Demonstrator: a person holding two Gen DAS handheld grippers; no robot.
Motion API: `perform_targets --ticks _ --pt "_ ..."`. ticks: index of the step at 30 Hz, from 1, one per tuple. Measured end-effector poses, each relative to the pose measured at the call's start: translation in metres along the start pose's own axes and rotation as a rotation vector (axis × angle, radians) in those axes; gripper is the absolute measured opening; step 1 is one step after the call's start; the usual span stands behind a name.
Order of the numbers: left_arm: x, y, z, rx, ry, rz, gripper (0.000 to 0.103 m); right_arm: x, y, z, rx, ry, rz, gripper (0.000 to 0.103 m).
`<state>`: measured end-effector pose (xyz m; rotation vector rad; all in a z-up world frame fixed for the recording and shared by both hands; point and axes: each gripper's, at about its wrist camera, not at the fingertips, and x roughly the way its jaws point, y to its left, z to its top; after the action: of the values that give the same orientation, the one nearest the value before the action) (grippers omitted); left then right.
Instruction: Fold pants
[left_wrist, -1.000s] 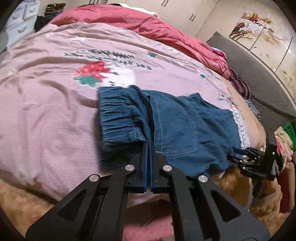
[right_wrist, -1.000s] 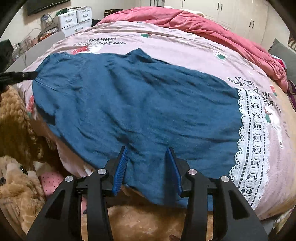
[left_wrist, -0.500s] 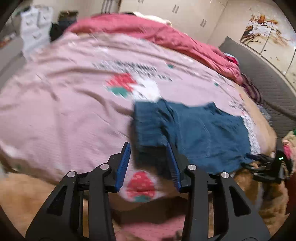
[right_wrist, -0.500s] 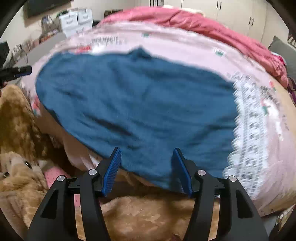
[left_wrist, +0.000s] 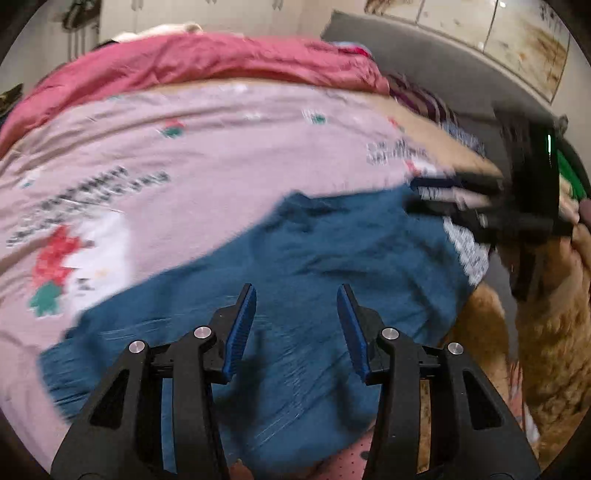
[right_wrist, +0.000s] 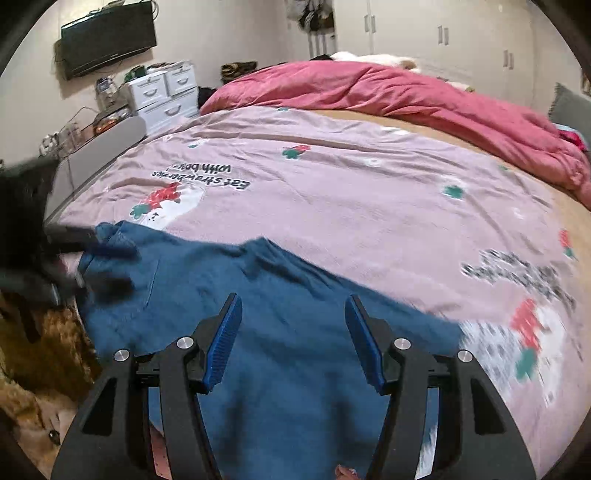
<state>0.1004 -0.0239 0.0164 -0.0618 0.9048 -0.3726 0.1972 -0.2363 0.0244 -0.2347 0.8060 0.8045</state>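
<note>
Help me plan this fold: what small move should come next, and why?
Probably lower the left gripper, its fingers now opening, onto the pants' near edge and pinch it. Both it and the right gripper hover empty, and the pants lie spread on the pink sheet.

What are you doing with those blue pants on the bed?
A person is folding the blue pants on the pink bedspread, with a gripper in each hand. The left gripper is opening with nothing between its jaws. The right gripper is open too. Both hover over the pants, holding nothing.
</note>
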Motion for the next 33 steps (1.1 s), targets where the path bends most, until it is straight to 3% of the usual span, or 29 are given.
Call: perform_targets --ticks 2,5,10,13,14,15,17,20,24,26,28,30,33 --pt "0.018 0.0 -0.007 -0.011 0.029 -0.02 0.044 0.018 0.001 0.011 -0.013 0.036 0.02 0.057" --pt "0.04 -0.001 -0.022 0.011 0.083 -0.002 0.044 0.044 0.007 0.021 -0.033 0.085 0.048 0.057" --pt "0.048 0.004 -0.022 0.008 0.101 -0.014 0.044 0.082 0.012 0.041 -0.045 0.135 0.096 0.056" --pt "0.048 0.007 -0.023 0.006 0.096 -0.017 0.044 0.099 0.008 0.047 -0.042 0.173 0.124 0.033" --pt "0.048 0.007 -0.022 0.01 0.096 -0.016 0.044 0.105 0.009 0.047 -0.048 0.196 0.141 0.015" --pt "0.047 0.007 -0.023 0.013 0.095 -0.013 0.044 0.111 0.014 0.046 -0.082 0.224 0.164 0.004" --pt "0.047 0.006 -0.024 0.015 0.093 -0.009 0.044 0.111 0.024 0.047 -0.14 0.219 0.134 0.003" --pt "0.048 0.003 -0.025 0.03 0.089 0.005 0.044 0.108 0.033 0.059 -0.178 0.165 0.064 0.003" --pt "0.05 0.001 -0.025 0.032 0.091 0.009 0.045 0.138 0.045 0.059 -0.271 0.203 -0.01 0.004" --pt "0.05 0.001 -0.024 0.033 0.089 0.01 0.045 0.145 0.038 0.054 -0.245 0.199 -0.005 0.008" --pt "0.05 0.001 -0.025 0.036 0.084 0.009 0.045 0.13 0.024 0.055 -0.174 0.152 0.02 0.022" --pt "0.048 0.001 -0.027 0.037 0.074 0.004 0.045 0.101 0.01 0.053 -0.132 0.069 0.008 0.044" --pt "0.037 -0.002 -0.028 0.046 0.037 -0.045 0.048 0.046 -0.023 0.04 -0.016 -0.044 -0.041 0.046"
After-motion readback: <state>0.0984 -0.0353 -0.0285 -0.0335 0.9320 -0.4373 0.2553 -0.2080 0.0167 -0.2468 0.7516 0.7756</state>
